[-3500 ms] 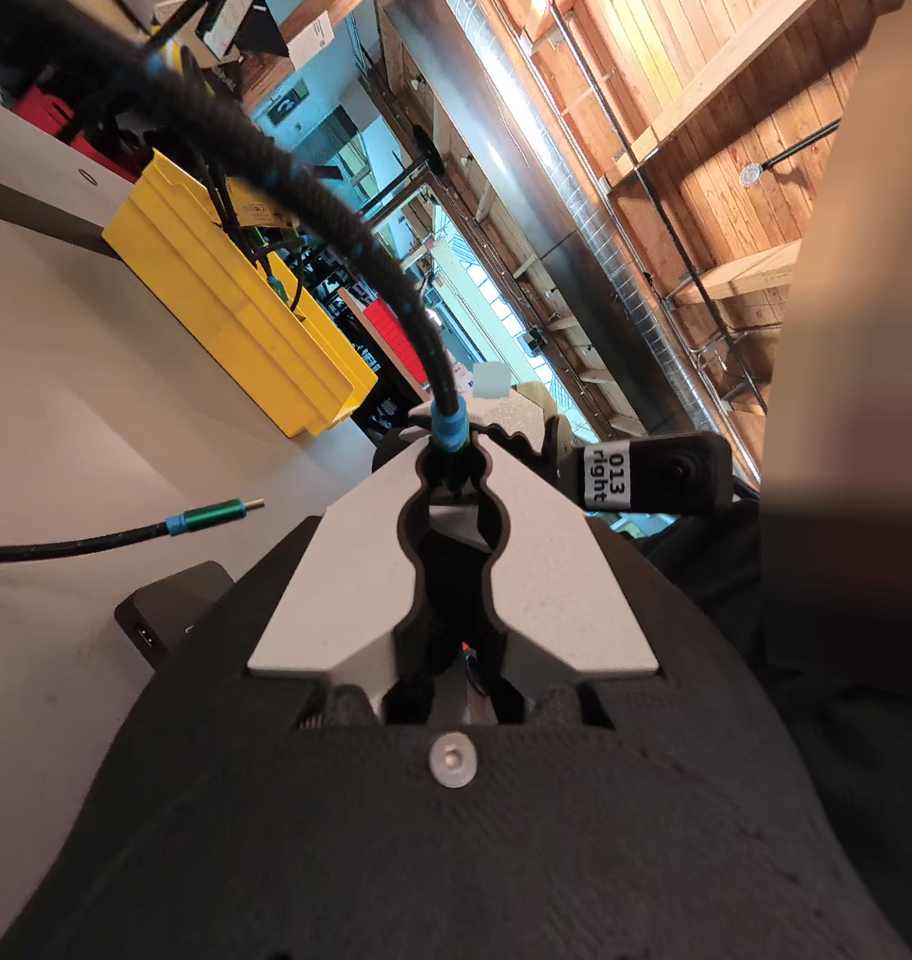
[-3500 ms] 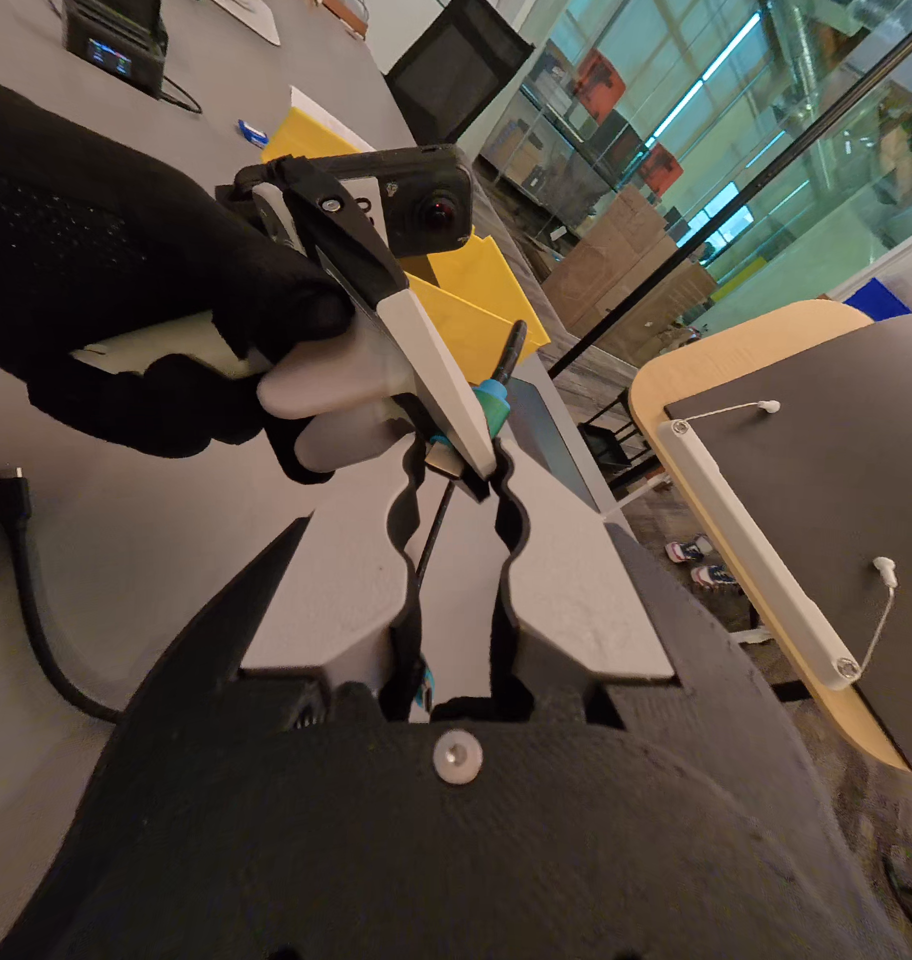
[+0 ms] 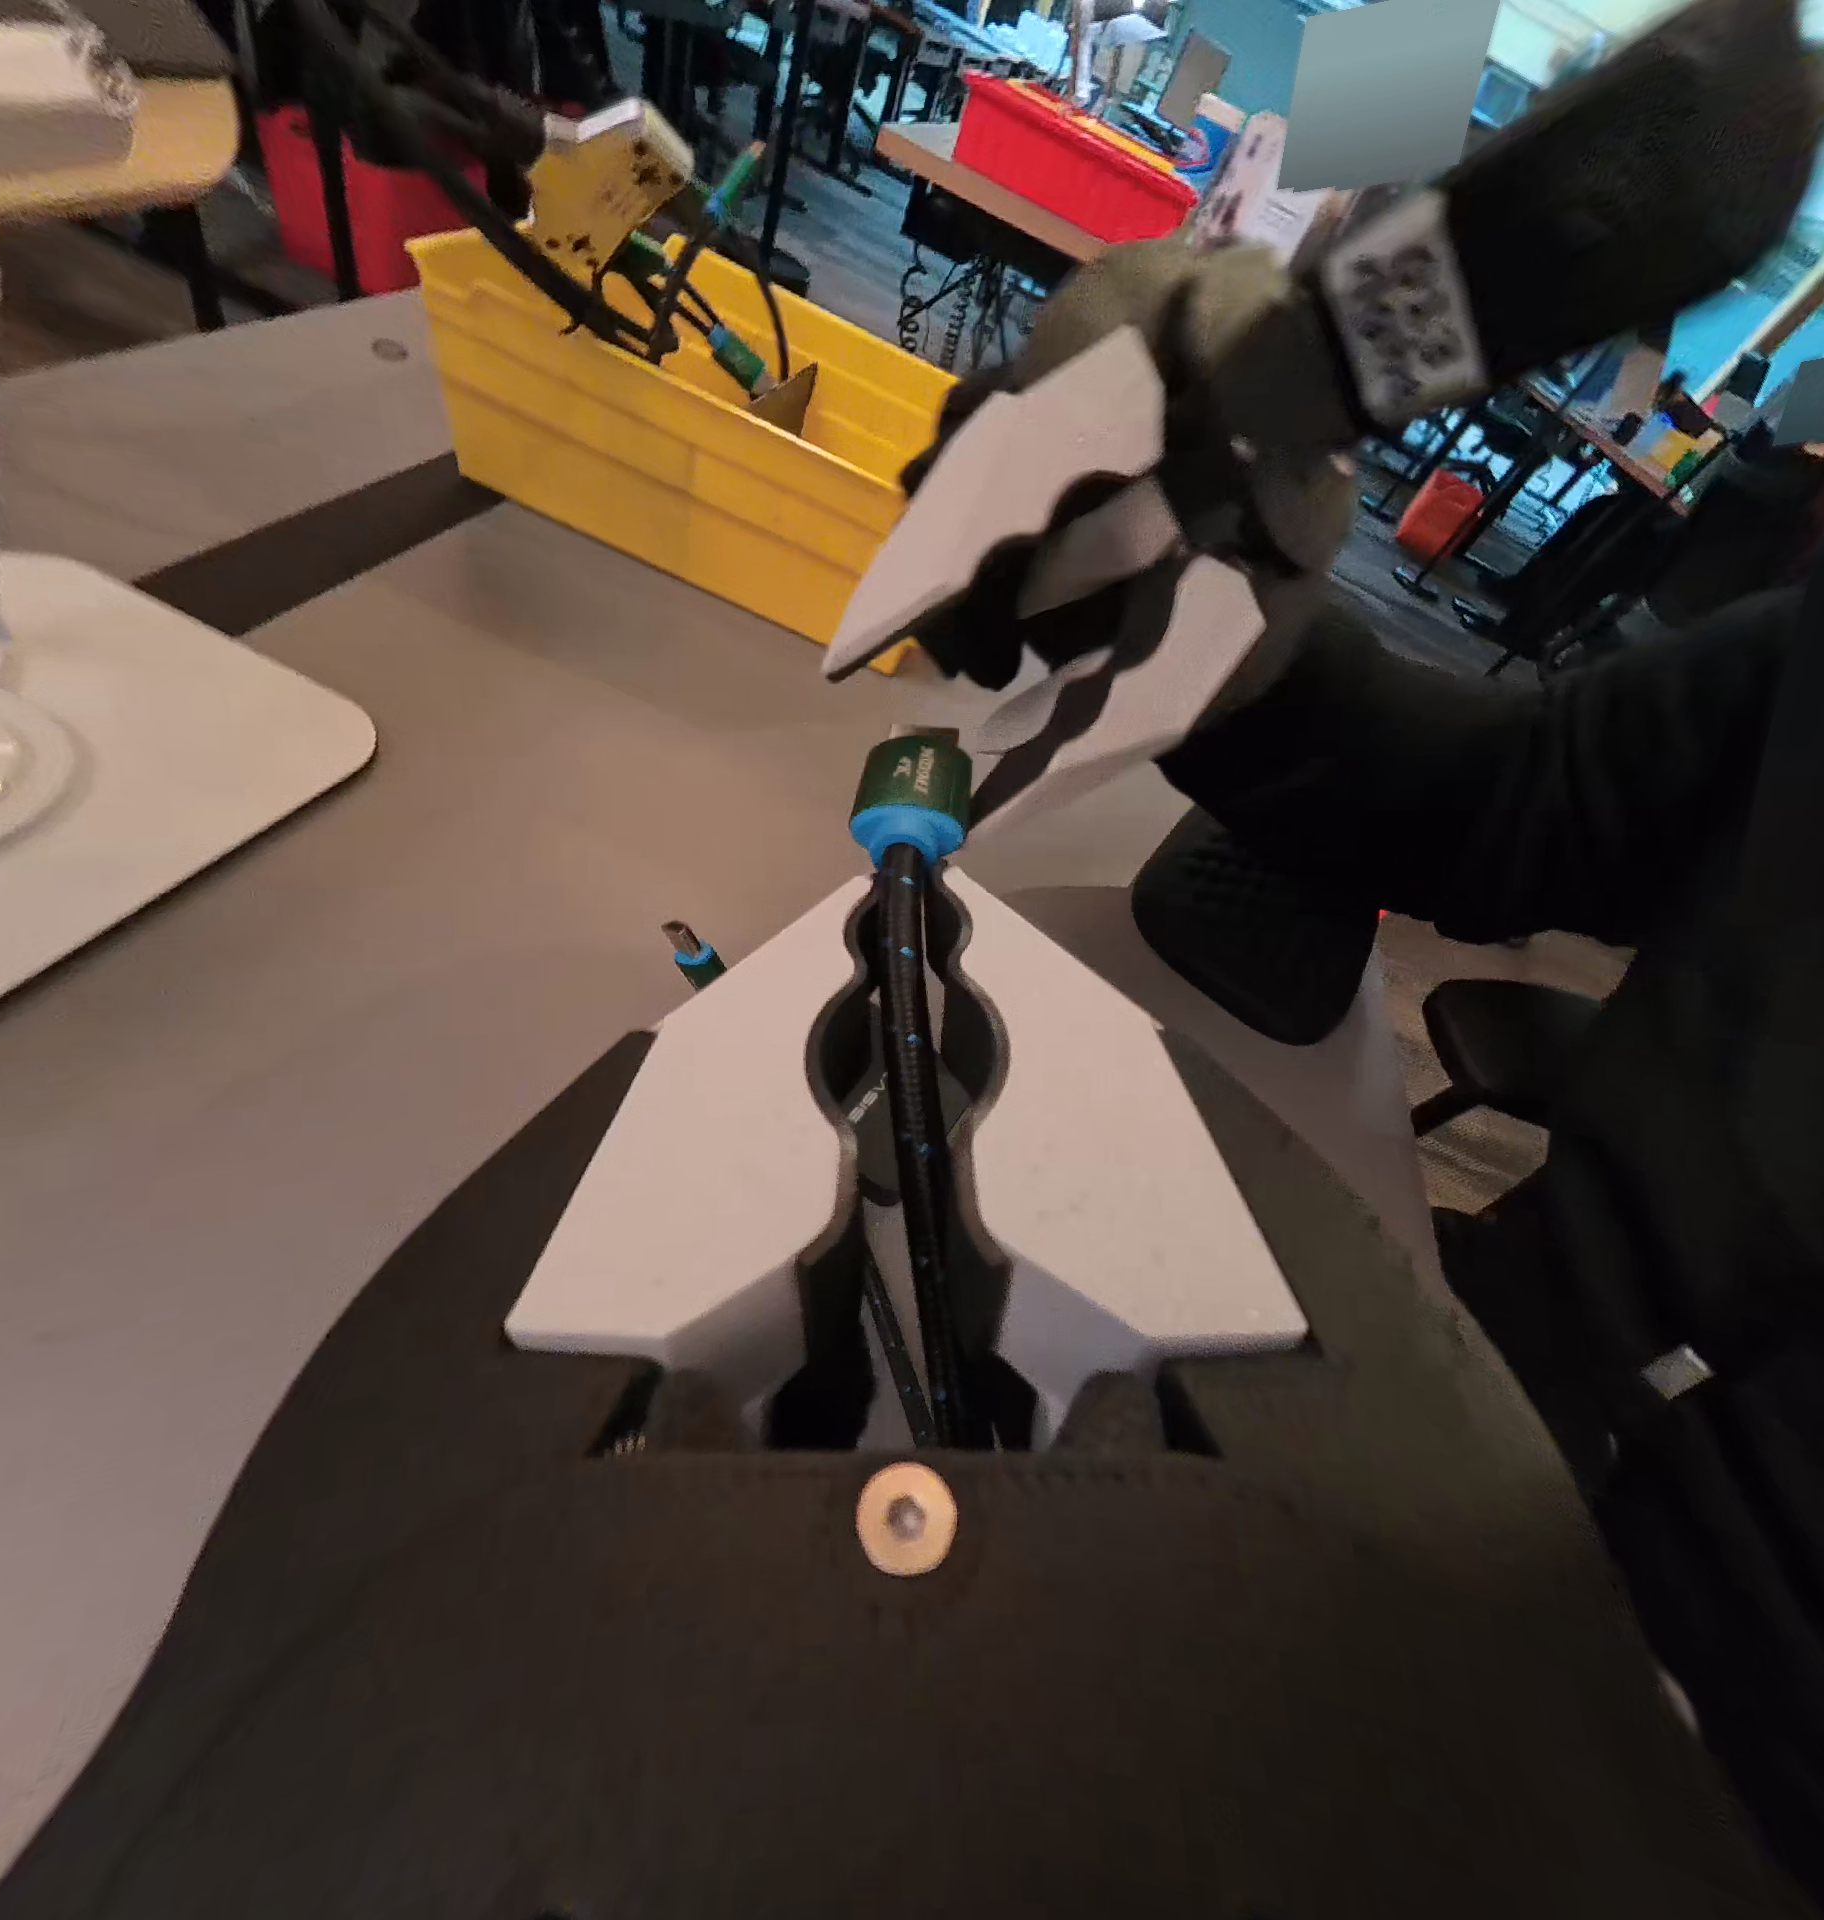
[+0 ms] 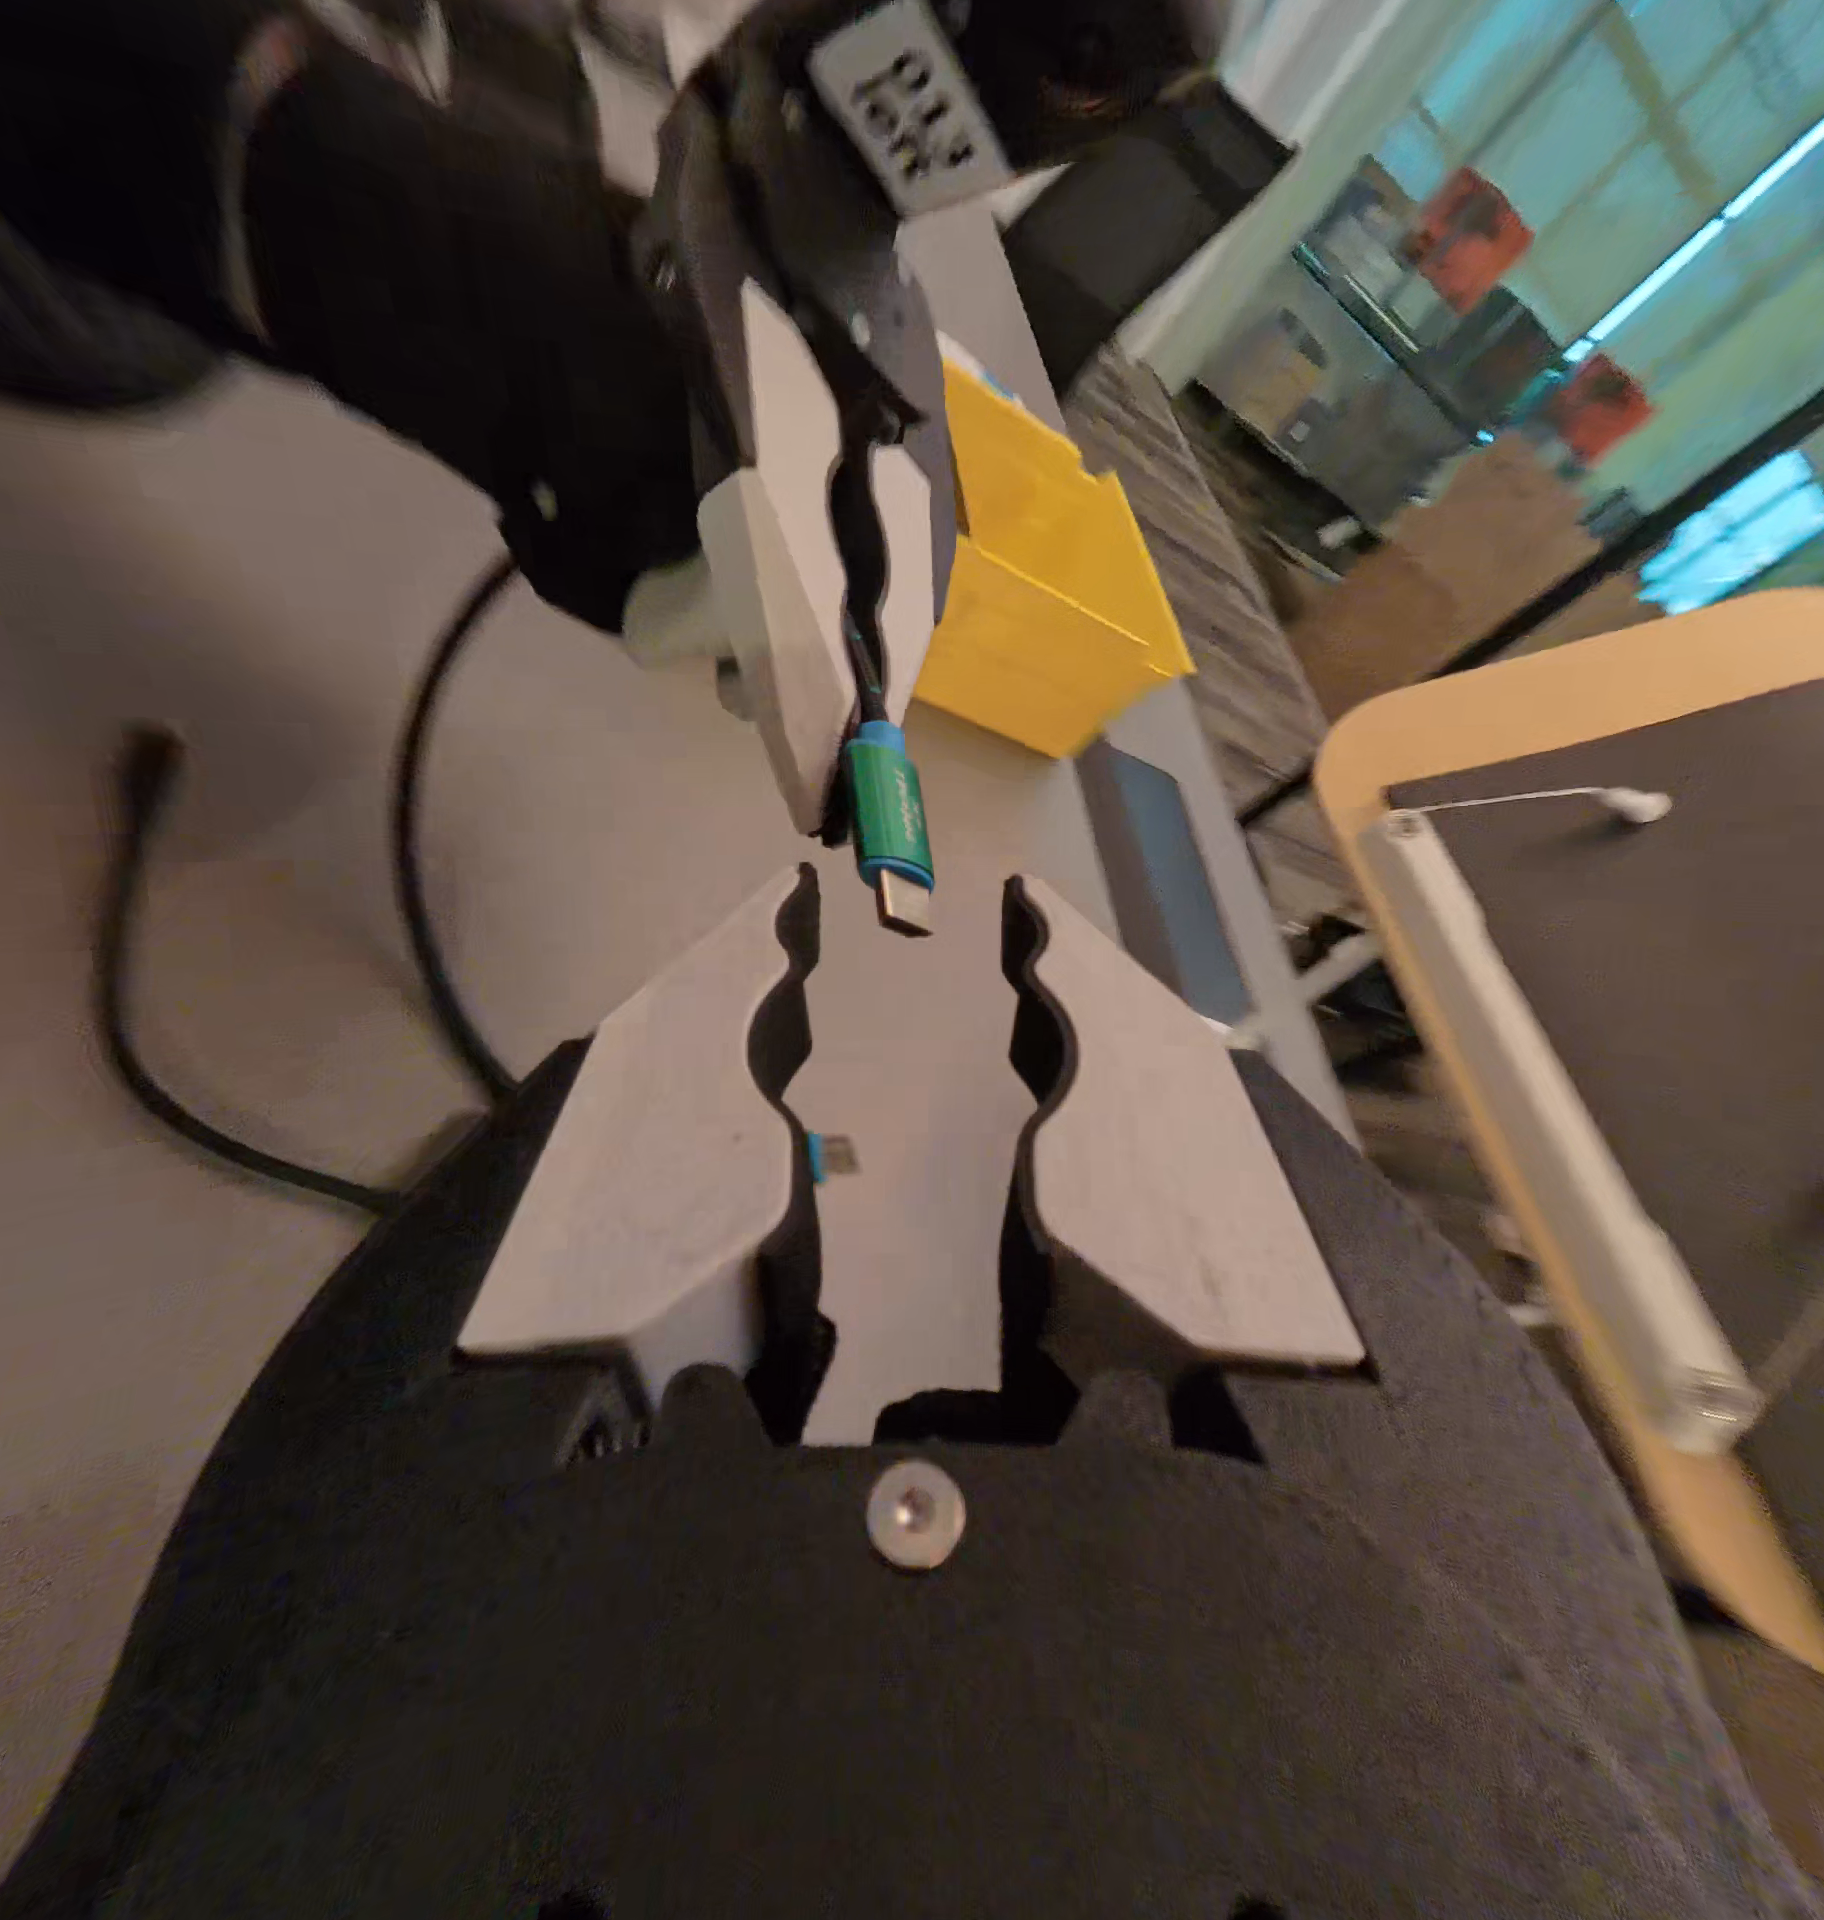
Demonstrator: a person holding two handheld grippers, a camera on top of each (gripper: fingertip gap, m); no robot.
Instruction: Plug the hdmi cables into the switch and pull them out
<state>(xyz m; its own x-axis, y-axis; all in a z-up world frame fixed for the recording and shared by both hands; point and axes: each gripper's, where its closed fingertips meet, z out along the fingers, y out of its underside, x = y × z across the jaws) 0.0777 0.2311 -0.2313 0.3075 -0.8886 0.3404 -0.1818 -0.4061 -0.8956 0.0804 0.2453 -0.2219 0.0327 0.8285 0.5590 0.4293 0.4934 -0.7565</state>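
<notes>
Cable (image 3: 913, 1049) gripped in closed left claw (image 3: 903, 883) | plug (image 4: 890, 821) pointing lengthwise into empty, gaping right claw (image 4: 908, 894), just beyond plug tip

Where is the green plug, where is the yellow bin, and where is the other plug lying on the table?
green plug (image 4: 890, 821), right wrist view, on its green shell.
yellow bin (image 3: 669, 457), left wrist view, on its front wall.
plug lying on the table (image 3: 696, 955), left wrist view, on its blue collar.
</notes>
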